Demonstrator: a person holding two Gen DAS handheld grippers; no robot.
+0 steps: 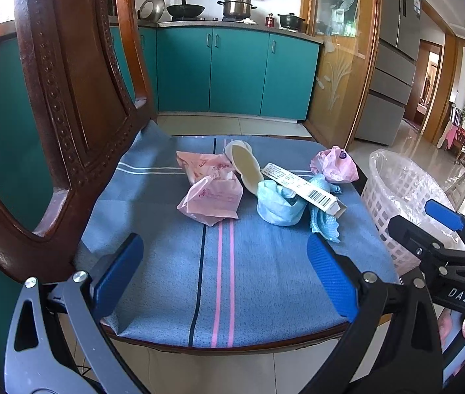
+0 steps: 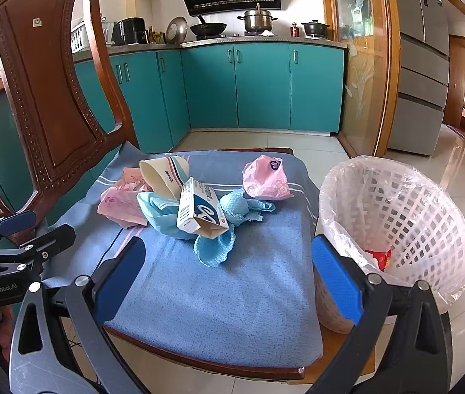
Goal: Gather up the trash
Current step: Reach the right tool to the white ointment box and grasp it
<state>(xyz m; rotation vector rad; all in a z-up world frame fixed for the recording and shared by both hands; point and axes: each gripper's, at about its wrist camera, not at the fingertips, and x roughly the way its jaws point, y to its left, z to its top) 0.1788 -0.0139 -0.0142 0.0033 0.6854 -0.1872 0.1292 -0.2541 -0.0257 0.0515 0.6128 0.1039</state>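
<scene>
From the left wrist view we see a wooden chair [image 1: 68,98] whose seat is covered by a blue striped cloth [image 1: 219,262], and we place everything else by that chair. On the cloth, toward the far half of the seat, lies the trash: a crumpled pink bag [image 1: 209,190] nearest the chair's back, a flattened paper cup [image 1: 244,164] just beyond it, a long carton [image 1: 301,185] propped on a light blue wad of wipes [image 1: 281,207], and a second pink bag [image 1: 334,164] at the seat's far right corner. Beside the chair's right edge stands a white lattice basket [image 1: 393,193] with a clear liner. Beyond the chair we see teal cabinets [image 1: 232,69] under a counter with pots, and a grey refrigerator [image 1: 393,65] to the right. Our left gripper [image 1: 229,275] hovers over the near part of the seat, its blue pads spread wide and holding nothing; the right gripper [image 1: 426,223] shows at the right, above the basket, fingers parted and bare. From the right wrist view, the right gripper [image 2: 229,272] is likewise wide apart and bare over the chair's near right corner, and the left gripper [image 2: 32,226] appears by the chair's back, fingers apart. Only here do we see into the basket [image 2: 429,216], where something red [image 2: 378,257] lies at the bottom, and the carton's [image 2: 199,210] open end.
</scene>
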